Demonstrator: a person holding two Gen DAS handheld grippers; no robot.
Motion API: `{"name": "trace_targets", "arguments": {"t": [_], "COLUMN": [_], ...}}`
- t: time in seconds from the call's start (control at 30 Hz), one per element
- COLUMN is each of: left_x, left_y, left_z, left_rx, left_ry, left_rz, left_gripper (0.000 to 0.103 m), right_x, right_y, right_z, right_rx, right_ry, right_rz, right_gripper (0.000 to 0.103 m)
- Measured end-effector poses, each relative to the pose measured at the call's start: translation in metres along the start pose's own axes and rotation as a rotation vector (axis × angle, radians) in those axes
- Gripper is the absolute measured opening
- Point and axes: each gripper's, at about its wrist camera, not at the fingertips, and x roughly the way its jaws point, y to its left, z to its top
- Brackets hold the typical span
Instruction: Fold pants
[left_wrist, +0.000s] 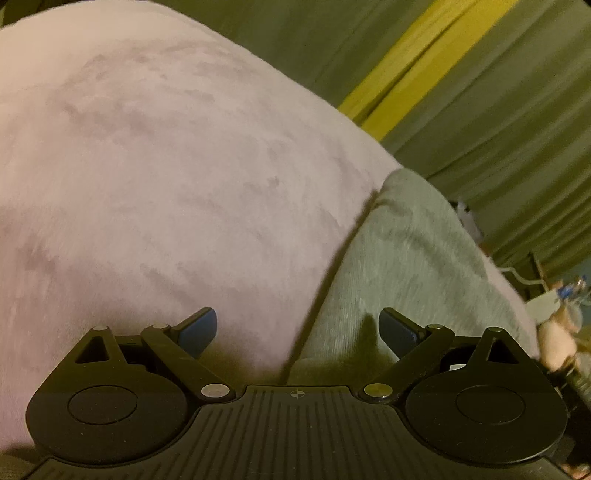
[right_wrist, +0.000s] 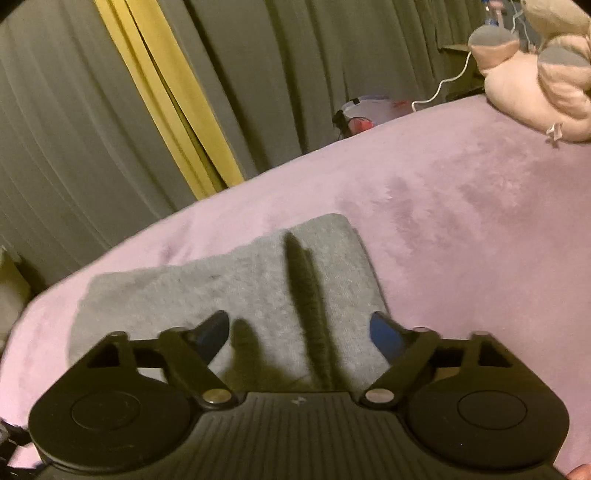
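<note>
Pants folded into a compact bundle on the bed; both tools open and empty.

The grey pants (right_wrist: 236, 291) lie low and centre in the right wrist view as a squared, layered bundle on the pink bed cover (right_wrist: 461, 221); in the left wrist view they run from centre right down to the bottom middle of the frame. The left tool (left_wrist: 297, 330) has its jaws spread wide and holds nothing, poised over the pants' edge. The right tool (right_wrist: 299, 332) is equally wide open and empty, above the bundle. Judgement: folding appears near complete. To finish well, press the top layer flat, square the edges, and avoid snagging cloth on lift-off. A plush toy (right_wrist: 539, 81) sits in the upper right, well apart.
</note>
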Motion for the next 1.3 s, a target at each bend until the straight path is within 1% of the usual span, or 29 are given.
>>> {"name": "trace_targets", "arguments": {"t": [0.1,0.13,0.2,0.23,0.27,0.3,0.33,0.47,0.53,0.67,0.73,0.8,0.83,0.9,0.93,0.97,1.0,1.07,1.1,1.13,1.17,1.2,1.23,1.27,1.3], "left_x": [0.002,0.002,0.004,0.005,0.006,0.008,0.009,0.013,0.015,0.016,0.016,0.015,0.016,0.014,0.013,0.012,0.011,0.010,0.011,0.011,0.011,0.011,0.010,0.010,0.010], "left_y": [-0.007,-0.008,-0.011,-0.013,-0.014,-0.014,-0.016,-0.025,-0.029,-0.028,-0.029,-0.032,-0.033,-0.033,-0.031,-0.031,-0.029,-0.029,-0.030,-0.030,-0.031,-0.031,-0.030,-0.029,-0.029], "left_z": [-0.001,-0.002,-0.004,-0.004,-0.005,-0.006,-0.006,-0.012,-0.015,-0.015,-0.015,-0.017,-0.018,-0.018,-0.018,-0.018,-0.017,-0.018,-0.018,-0.019,-0.019,-0.019,-0.020,-0.020,-0.020], "left_rx": [0.056,0.070,0.100,0.111,0.120,0.128,0.139,0.211,0.243,0.237,0.244,0.259,0.263,0.258,0.251,0.244,0.238,0.237,0.240,0.242,0.244,0.244,0.240,0.235,0.231], "left_ry": [0.009,0.015,0.028,0.034,0.038,0.043,0.050,0.057,0.065,0.082,0.088,0.095,0.100,0.112,0.119,0.125,0.127,0.129,0.129,0.128,0.127,0.125,0.122,0.122,0.122], "left_rz": [0.022,0.029,0.048,0.059,0.071,0.082,0.093,0.134,0.154,0.163,0.171,0.184,0.190,0.189,0.185,0.183,0.180,0.182,0.185,0.188,0.191,0.191,0.188,0.185,0.183], "left_gripper": [0.098,0.098,0.098,0.098,0.098,0.098,0.098,0.098,0.098,0.099,0.099,0.099,0.099,0.099,0.099,0.099,0.099,0.099,0.099,0.099,0.099,0.099,0.099,0.099,0.099], "right_x": [0.002,0.004,0.014,0.023,0.029,0.030,0.028,0.026,0.022,0.011,0.010,0.019,0.022,0.022,0.021,0.018,0.013,0.000,-0.005,-0.007,-0.011,-0.014,-0.015,-0.013,-0.010], "right_y": [0.003,0.005,0.012,0.013,0.013,0.012,0.012,0.013,0.016,0.022,0.023,0.022,0.019,0.013,0.012,0.012,0.014,0.020,0.024,0.027,0.032,0.035,0.040,0.045,0.051], "right_z": [-0.004,-0.006,-0.014,-0.018,-0.023,-0.028,-0.030,-0.026,-0.023,-0.017,-0.016,-0.017,-0.017,-0.012,-0.010,-0.007,-0.006,-0.004,-0.002,0.000,0.002,0.003,0.005,0.006,0.008], "right_rx": [0.009,-0.015,-0.082,-0.121,-0.145,-0.157,-0.163,-0.148,-0.149,-0.179,-0.190,-0.230,-0.236,-0.203,-0.188,-0.182,-0.186,-0.208,-0.221,-0.231,-0.240,-0.247,-0.256,-0.271,-0.287], "right_ry": [0.028,0.041,0.092,0.146,0.180,0.182,0.165,0.177,0.160,0.115,0.129,0.181,0.190,0.199,0.196,0.172,0.135,0.025,-0.019,-0.050,-0.084,-0.111,-0.129,-0.138,-0.140], "right_rz": [0.045,0.034,-0.021,-0.073,-0.110,-0.109,-0.102,-0.100,-0.101,-0.109,-0.112,-0.159,-0.149,-0.134,-0.131,-0.133,-0.135,-0.114,-0.105,-0.096,-0.075,-0.052,-0.022,0.006,0.024], "right_gripper": [0.087,0.090,0.094,0.096,0.099,0.099,0.099,0.099,0.099,0.099,0.099,0.099,0.099,0.099,0.099,0.099,0.099,0.098,0.096,0.088,0.078,0.072,0.059,0.039,0.031]}}
